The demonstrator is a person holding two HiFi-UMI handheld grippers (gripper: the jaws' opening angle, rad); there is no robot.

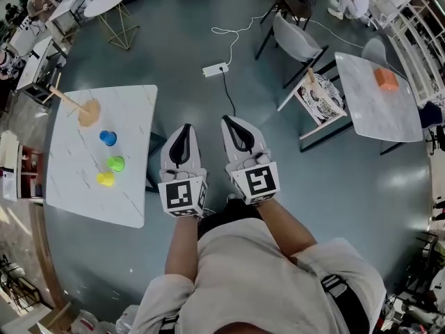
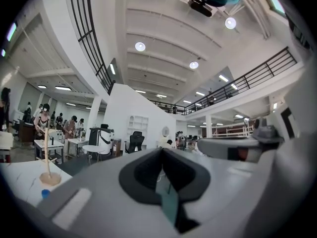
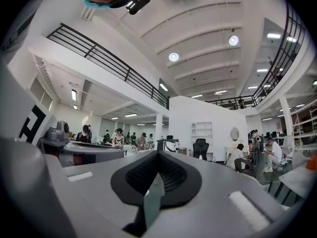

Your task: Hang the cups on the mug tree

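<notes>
Left gripper (image 1: 185, 129) and right gripper (image 1: 231, 122): fingers closed, nothing held, side by side above the floor. Blue cup (image 1: 108, 138), green cup (image 1: 115, 163) and yellow cup (image 1: 105, 179) stand on the worktop (image 1: 83, 200) near the mug tree (image 1: 82, 106).

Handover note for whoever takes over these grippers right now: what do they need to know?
Left gripper: jaws shut, empty.
Right gripper: jaws shut, empty.
Both are held side by side over the floor, beside the white table, not above it.
On the table: mug tree, bare; blue cup, green cup and yellow cup in a row beside it.
Done: no cup hung.
Left: pick up and hang all three.
</notes>
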